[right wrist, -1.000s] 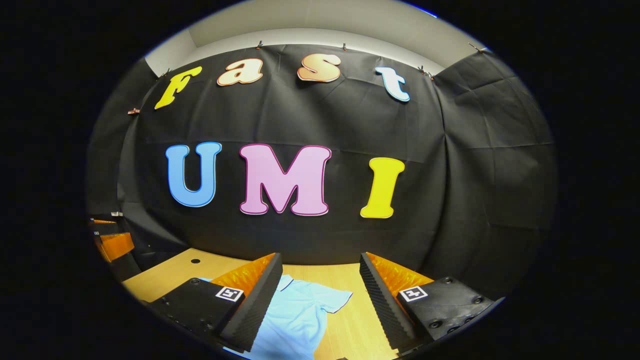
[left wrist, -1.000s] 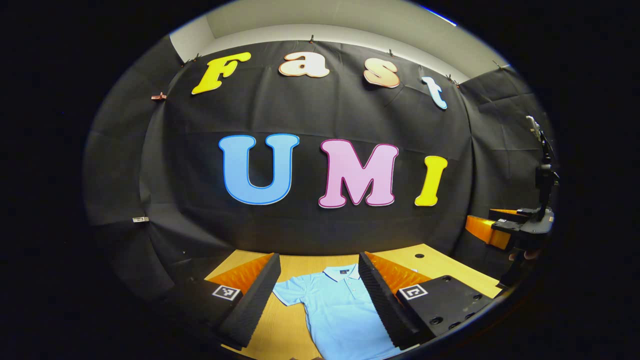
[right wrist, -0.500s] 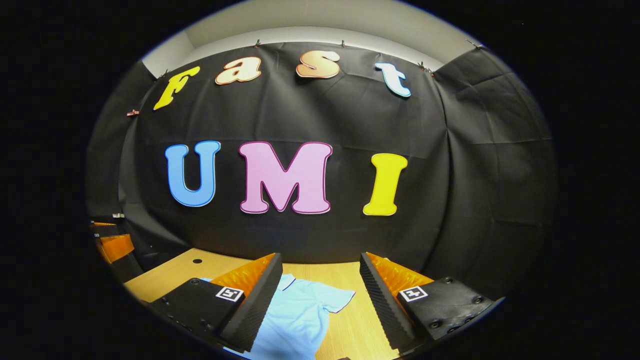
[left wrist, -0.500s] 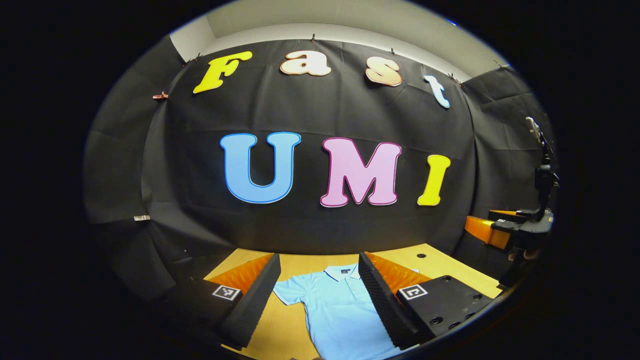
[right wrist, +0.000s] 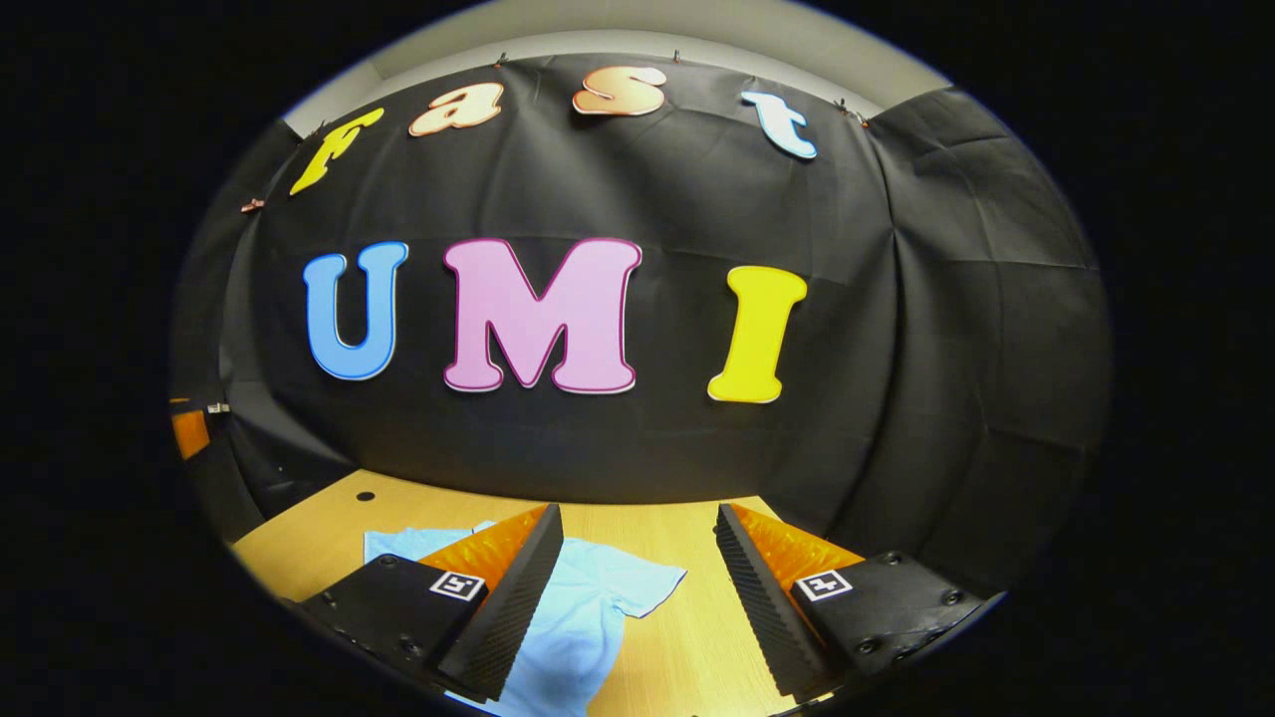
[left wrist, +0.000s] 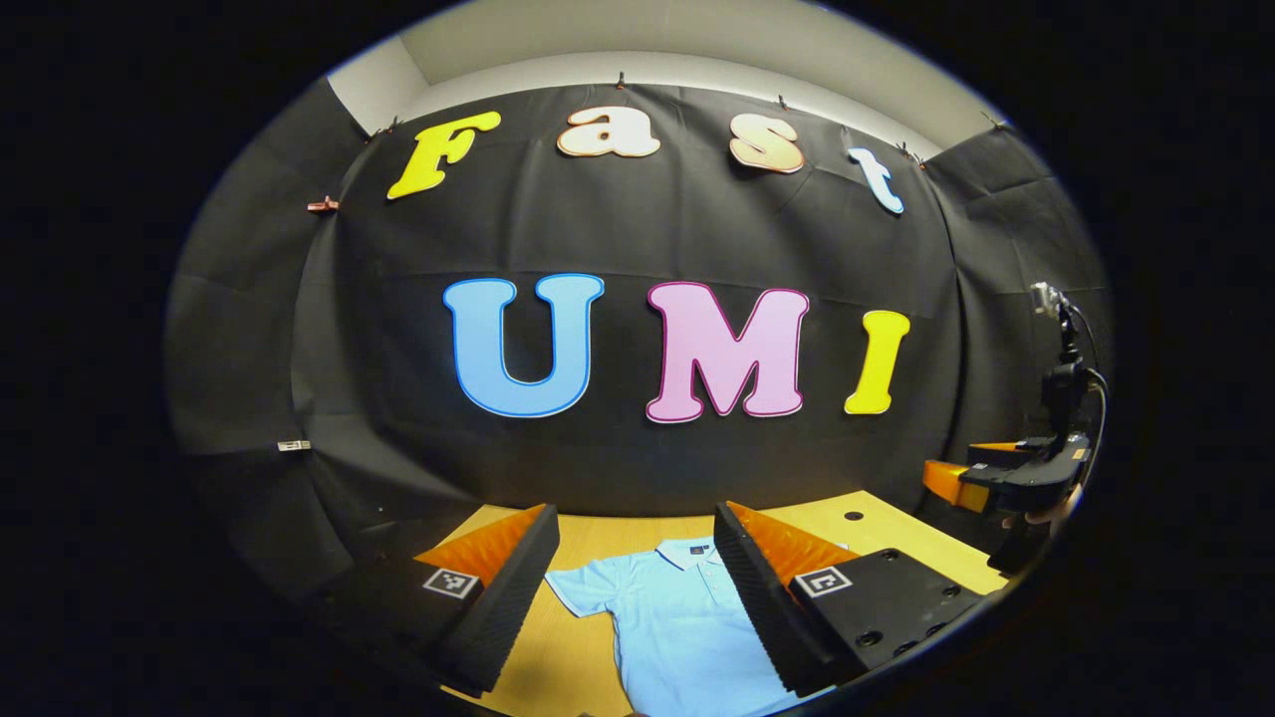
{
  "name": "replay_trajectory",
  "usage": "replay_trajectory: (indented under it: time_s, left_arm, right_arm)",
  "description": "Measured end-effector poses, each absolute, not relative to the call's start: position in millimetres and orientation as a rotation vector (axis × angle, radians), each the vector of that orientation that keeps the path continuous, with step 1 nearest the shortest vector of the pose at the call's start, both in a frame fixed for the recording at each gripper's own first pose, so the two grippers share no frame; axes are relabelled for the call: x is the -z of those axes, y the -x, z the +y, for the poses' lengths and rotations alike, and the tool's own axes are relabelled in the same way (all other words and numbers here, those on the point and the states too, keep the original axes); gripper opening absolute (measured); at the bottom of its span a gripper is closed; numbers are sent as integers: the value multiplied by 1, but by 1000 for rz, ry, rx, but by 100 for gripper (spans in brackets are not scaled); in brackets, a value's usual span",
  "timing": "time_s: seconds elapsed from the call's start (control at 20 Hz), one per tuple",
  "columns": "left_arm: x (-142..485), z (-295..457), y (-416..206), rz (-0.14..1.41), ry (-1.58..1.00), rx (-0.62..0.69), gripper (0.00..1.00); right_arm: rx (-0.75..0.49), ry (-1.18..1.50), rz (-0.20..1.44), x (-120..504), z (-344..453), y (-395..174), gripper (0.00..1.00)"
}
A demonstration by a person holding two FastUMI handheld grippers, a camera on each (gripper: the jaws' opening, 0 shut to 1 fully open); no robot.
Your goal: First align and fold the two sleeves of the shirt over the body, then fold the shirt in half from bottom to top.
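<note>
In the left gripper view the left tool (left wrist: 636, 597) hangs released above the bench (left wrist: 896, 538), fingers spread with nothing between them. Below lies the light blue shirt (left wrist: 677, 617), flat, collar toward the wall. The right tool (right wrist: 637, 597) is likewise released, the shirt's sleeve (right wrist: 637, 583) beneath it.

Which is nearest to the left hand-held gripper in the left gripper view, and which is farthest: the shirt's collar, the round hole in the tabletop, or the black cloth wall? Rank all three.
1. Collar of the light blue polo shirt: straight ahead, between the fingers of the left hand-held gripper.
2. Small round hole in the wooden tabletop: farther back, to the right.
3. Black cloth wall: behind the table's far edge.
</note>
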State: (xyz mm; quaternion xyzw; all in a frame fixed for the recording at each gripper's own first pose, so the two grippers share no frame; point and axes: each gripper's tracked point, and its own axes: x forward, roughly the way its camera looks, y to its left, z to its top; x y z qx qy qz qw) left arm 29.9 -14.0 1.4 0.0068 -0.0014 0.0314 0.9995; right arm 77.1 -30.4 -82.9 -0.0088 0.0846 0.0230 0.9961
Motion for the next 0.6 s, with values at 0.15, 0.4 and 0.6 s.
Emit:
replay_trajectory:
  time_s: [0.15,0.4,0.6]
  left_arm:
    - [3,-17,-42,9,-17,-84,99]
    - [20,-17,-66,53,-25,-133,99]
    - [40,-14,-84,108,-37,-167,99]
  right_arm:
    - [-69,1,247,112,-33,-100,97]
    - [-65,-40,360,164,-44,-148,97]
    - [-64,-5,440,209,-57,-186,97]
